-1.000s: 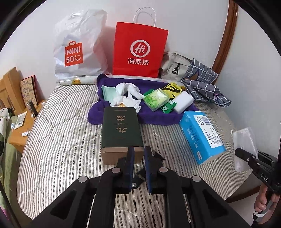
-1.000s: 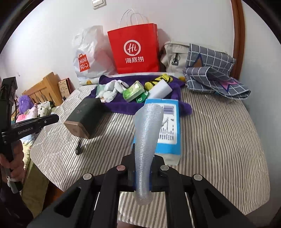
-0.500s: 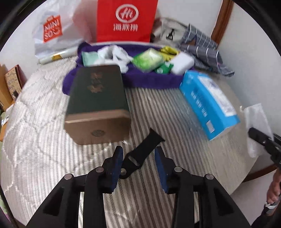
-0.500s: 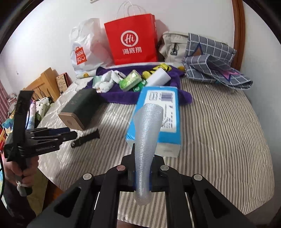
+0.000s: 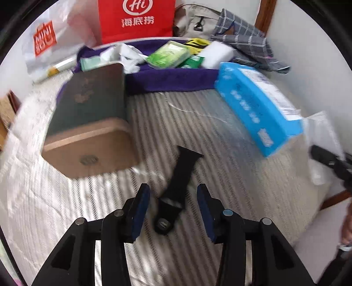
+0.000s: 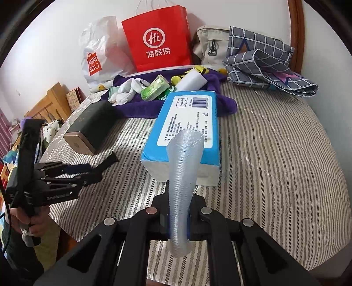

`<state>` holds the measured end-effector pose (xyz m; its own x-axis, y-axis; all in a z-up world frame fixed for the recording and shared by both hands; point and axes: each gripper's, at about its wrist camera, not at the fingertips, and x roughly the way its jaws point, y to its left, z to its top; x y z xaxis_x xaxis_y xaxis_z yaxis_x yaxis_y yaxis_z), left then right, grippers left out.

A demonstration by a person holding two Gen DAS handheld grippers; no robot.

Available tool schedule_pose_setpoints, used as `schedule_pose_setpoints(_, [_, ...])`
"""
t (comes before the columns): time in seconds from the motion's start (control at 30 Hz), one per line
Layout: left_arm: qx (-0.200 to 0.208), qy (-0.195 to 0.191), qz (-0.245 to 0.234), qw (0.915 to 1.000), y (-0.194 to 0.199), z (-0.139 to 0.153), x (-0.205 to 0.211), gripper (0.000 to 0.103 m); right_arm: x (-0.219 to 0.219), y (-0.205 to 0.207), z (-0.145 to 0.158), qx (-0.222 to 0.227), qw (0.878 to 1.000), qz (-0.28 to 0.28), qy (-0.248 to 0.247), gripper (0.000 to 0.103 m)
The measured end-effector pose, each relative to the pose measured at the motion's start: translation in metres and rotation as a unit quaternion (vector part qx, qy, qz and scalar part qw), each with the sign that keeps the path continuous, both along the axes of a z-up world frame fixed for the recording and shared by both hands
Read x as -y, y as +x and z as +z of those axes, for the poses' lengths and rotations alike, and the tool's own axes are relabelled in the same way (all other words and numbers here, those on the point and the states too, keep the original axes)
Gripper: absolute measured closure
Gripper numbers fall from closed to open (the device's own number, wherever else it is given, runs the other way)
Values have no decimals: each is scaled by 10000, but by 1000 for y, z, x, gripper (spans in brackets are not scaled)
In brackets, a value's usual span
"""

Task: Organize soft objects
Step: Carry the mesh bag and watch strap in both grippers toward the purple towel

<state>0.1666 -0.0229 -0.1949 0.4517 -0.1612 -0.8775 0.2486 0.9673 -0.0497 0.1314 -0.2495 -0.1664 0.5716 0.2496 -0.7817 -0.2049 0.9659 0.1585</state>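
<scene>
In the left wrist view, the dark green box [image 5: 88, 103] with its tan end lies ahead and to the left of the left gripper [image 5: 173, 198], on the striped bed cover [image 5: 220, 176]. The left gripper's jaws stand wide apart and hold nothing. Between them, and reaching forward from the gap, lies a black strap [image 5: 178, 182] flat on the cover, touching neither finger as far as the blurred picture shows. Farther ahead, a purple towel [image 5: 176, 81] carries white socks [image 5: 129, 55], a green tissue pack [image 5: 169, 55] and a white block [image 5: 217, 52]. Behind those stand a white Miniso bag [image 5: 44, 39] and a red paper bag [image 5: 136, 19]. Ahead and to the right lies a blue tissue pack [image 5: 257, 105], and beyond it a grey checked cloth [image 5: 244, 37].

In the right wrist view, the left gripper [image 6: 88, 170] shows far to the left, low over the bed cover [image 6: 275, 154], with the strap [image 6: 107, 161] just at its tips. The green box [image 6: 92, 129] lies ahead-left. The right gripper [image 6: 178, 220] is closed narrowly on a clear ridged plastic bag [image 6: 182, 167], which stands up from the jaws and flares at its top. Directly ahead of it lies the blue tissue pack [image 6: 187, 125], with the purple towel [image 6: 222, 103] behind. The checked cloth [image 6: 264, 63] is ahead-right.
</scene>
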Motion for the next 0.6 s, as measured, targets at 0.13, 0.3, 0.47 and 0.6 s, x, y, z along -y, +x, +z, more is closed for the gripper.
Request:
schedule_pose_setpoints(0.13, [169, 339, -210, 9991, 2, -3, 13, 63, 0, 2, -2, -4, 10000, 27, 0, 94])
schedule_pose_setpoints(0.3, [252, 402, -552, 9973, -11, -2, 22, 82, 1, -2, -7, -38, 10000, 46, -15, 94])
schedule_pose_setpoints(0.47, [85, 77, -370, 9992, -4, -1, 16, 81, -2, -13, -11, -40, 9997, 235, -35, 94])
schedule_pose_setpoints(0.6, [127, 138, -370, 9991, -6, -1, 18, 81, -2, -21, -16, -58, 9994, 347, 27, 96])
